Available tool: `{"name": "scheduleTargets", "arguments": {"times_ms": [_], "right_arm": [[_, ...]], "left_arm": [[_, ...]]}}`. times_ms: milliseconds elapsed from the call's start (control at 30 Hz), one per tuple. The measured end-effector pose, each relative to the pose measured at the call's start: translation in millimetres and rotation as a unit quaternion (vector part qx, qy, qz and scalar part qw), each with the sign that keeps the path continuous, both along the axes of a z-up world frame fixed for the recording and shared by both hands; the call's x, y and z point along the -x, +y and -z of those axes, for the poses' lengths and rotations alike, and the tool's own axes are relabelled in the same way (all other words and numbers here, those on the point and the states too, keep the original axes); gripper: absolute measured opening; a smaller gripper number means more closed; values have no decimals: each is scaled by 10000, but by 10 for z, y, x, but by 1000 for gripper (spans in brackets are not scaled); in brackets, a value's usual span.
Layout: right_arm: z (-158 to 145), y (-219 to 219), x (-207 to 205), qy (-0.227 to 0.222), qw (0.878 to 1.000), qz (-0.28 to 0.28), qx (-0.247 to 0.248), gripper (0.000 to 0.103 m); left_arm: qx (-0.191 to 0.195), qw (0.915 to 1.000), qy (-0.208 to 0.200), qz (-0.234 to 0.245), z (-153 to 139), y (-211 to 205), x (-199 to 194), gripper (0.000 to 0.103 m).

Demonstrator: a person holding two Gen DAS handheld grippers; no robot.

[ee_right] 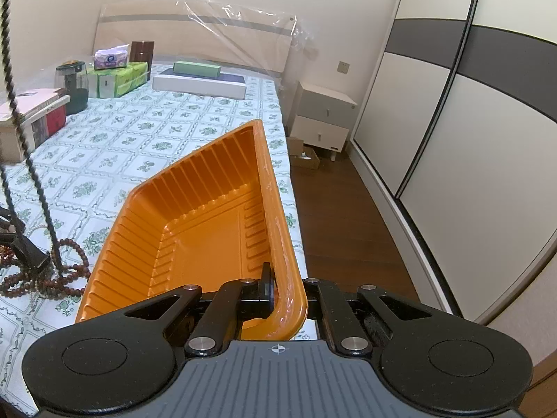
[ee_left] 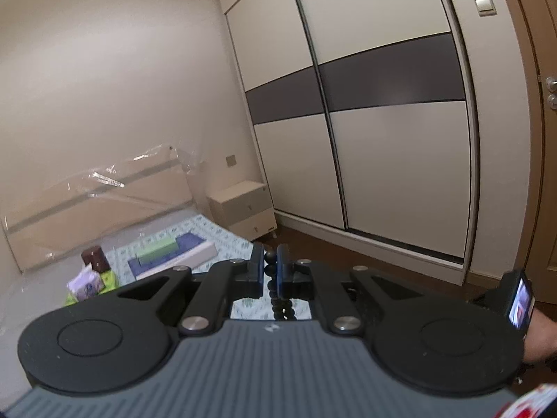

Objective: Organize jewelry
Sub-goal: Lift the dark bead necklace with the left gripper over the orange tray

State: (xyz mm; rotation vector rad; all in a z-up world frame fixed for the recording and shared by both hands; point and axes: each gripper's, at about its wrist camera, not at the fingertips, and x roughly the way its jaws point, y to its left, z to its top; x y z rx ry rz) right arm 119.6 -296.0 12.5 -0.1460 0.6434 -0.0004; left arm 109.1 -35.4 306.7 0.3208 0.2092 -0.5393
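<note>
Presently: bed with green-patterned white sheet (ee_right: 146,132); ribbed orange plastic tray (ee_right: 209,216), its 5 o'clock rim pinched by right gripper (ee_right: 278,289); dark beaded necklace (ee_left: 272,278) pinched by left gripper (ee_left: 271,271); brown bead strands (ee_right: 52,278) heaped at tray's 9 o'clock.

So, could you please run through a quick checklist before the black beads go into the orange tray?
1. Left hand-held gripper shut on black bead strand: ok.
2. Right hand-held gripper shut on orange tray rim: ok.
3. Tray interior bare: ok.
4. Strand's lower end free of the brown beads on the bed: cannot tell.
5. Strand hangs over the tray: not ok; it hangs left of it.
</note>
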Motion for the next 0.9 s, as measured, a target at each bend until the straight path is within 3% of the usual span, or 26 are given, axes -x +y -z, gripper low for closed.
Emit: {"name": "scheduleTargets", "arguments": {"times_ms": [367, 567, 700, 900], "right_arm": [[-23, -18, 4, 30, 10000, -34, -17, 5], [-7, -32, -20, 129, 9999, -79, -10, 5], [13, -50, -47, 276, 9995, -132, 4, 5], [3, -50, -96, 539, 9980, -302, 136, 5]], "left_arm": [[-106, 9991, -181, 359, -333, -545, -258, 6], [-54, 9985, -131, 529, -370, -830, -400, 6], [-138, 9979, 69, 634, -252, -1021, -516, 6], [-439, 9947, 533, 764, 188, -1239, -674, 6]]}}
